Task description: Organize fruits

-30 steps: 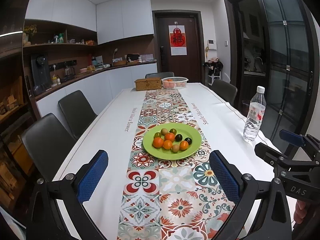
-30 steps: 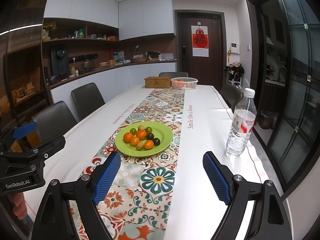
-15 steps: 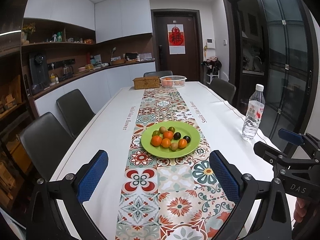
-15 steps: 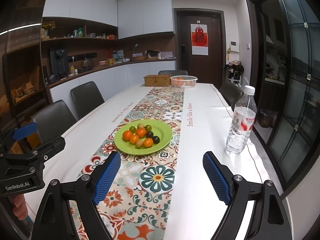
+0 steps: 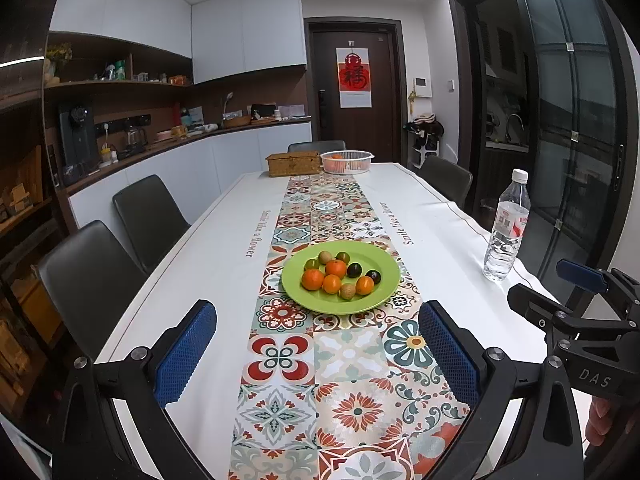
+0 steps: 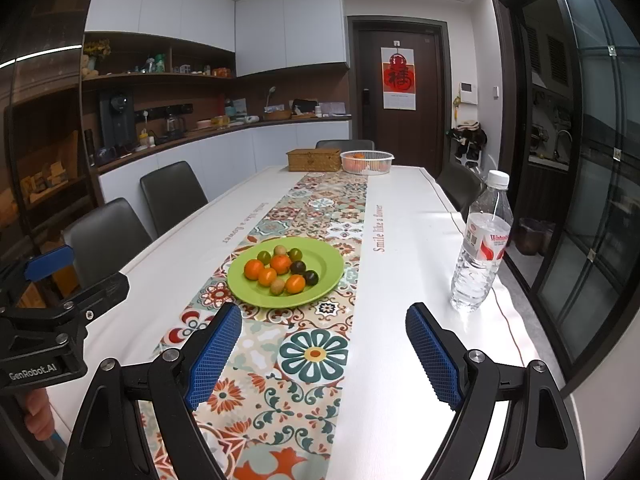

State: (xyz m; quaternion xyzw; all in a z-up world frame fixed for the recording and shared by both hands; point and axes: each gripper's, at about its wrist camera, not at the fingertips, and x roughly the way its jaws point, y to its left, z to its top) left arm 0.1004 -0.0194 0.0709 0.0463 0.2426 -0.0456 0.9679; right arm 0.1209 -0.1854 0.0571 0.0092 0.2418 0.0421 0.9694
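Left wrist view: closer than 1 s ago to round green plastic plate [image 5: 382,300] w/ small mixed fruits [image 5: 340,275], left gripper [image 5: 316,354] & right gripper [image 6: 322,354] both spread wide, empty, so approaching, no pick yet.

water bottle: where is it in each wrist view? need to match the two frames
Left wrist: the water bottle stands upright at the right, near the table's right edge, right of the green plate.
Right wrist: the same bottle is larger, right of centre, again right of the plate, beyond the right gripper.
Shared landmark: the green plate of fruit on the patterned runner.
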